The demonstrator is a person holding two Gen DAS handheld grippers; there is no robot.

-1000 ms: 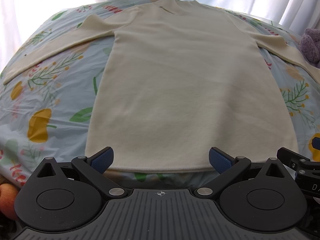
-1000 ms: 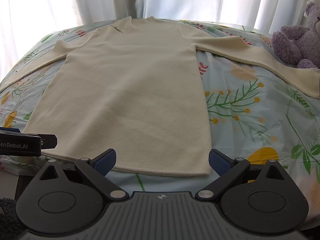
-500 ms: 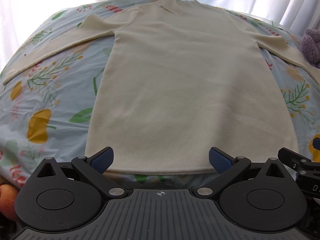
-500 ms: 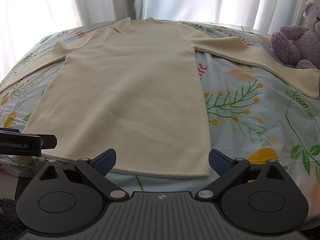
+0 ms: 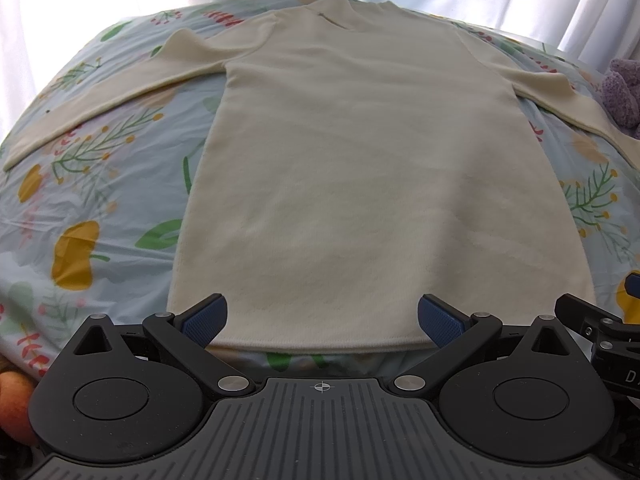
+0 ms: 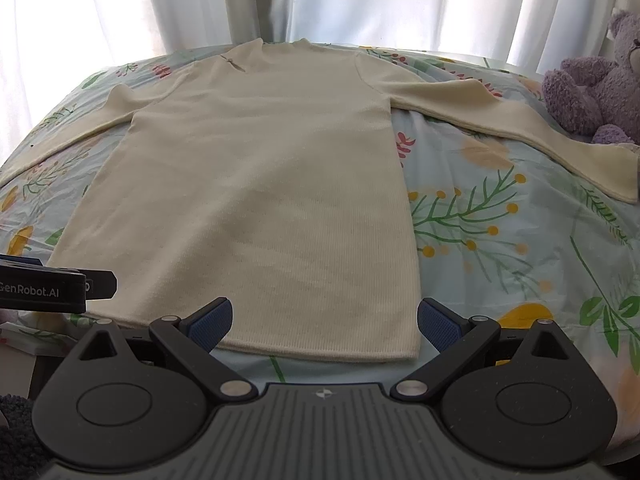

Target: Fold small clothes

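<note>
Teddy bear (image 6: pixel 596 92) crowds right sleeve (image 6: pixel 520 128) (far end).

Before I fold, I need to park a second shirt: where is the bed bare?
Bare floral sheet lies right of the cream sweater, bordered by its body, right sleeve and near edge. A narrower patch lies below the left sleeve. Crowded at the purple teddy bear; the sweater fills the middle.

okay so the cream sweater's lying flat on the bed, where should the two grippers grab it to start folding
Probably the hem, from the near side. The cream sweater lies flat, sleeves spread, hem edge nearest both open grippers. The left gripper could pinch the near left corner, the right gripper the near right corner, sliding one finger under the edge.
</note>
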